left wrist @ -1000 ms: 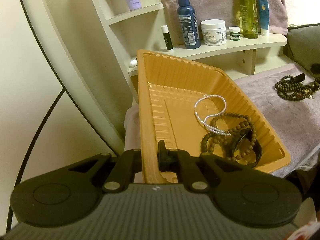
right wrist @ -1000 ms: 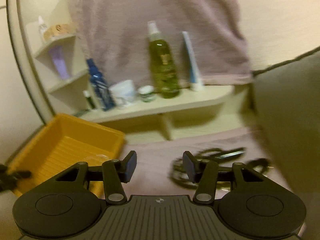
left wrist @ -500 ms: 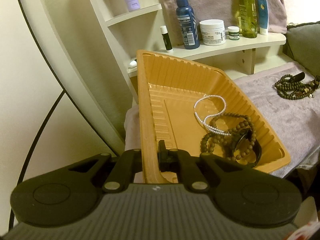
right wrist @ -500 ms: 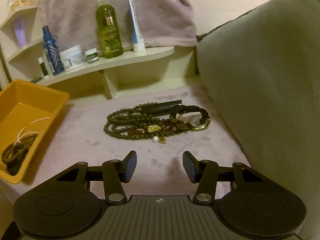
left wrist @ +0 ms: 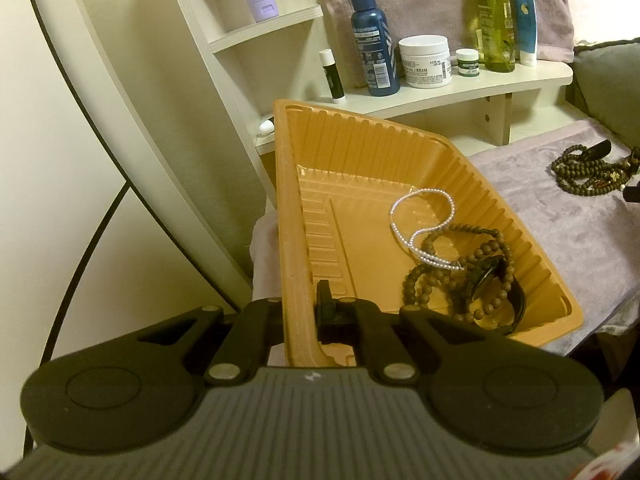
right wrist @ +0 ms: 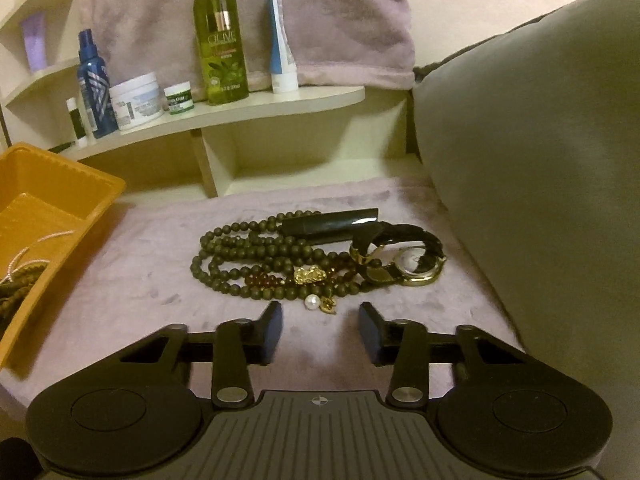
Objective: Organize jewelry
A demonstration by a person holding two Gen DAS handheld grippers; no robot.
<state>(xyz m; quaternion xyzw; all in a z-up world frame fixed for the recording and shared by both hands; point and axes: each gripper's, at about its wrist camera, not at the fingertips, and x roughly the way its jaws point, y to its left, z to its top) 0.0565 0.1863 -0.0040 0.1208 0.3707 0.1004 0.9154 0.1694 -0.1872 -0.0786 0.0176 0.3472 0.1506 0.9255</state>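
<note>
The left hand-held gripper pinches the near left rim of the ribbed orange plastic tray, one finger outside the wall and one inside. The tray rests on a mauve plush cloth that covers the surface below the shelf. Inside the tray, toward its right end, lie a thin strand of small white pearls, a coil of brown wooden beads and a black-strapped wristwatch, the pearls overlapping the beads and the watch lying among them.

Right of the tray and well apart from it, a second pile sits on the cloth: a long string of dark olive-brown beads, a short run of red beads with a gold charm, a single white pearl pendant, a glossy black tube-shaped piece and a gold-cased watch on a black braided strap. The right hand-held gripper hovers just in front of this pile with its fingers spread wide, touching nothing; the pearl pendant lies nearest the gap.

Behind, a cream curved shelf carries bottles and jars. A grey-green cushion fills the right side.
</note>
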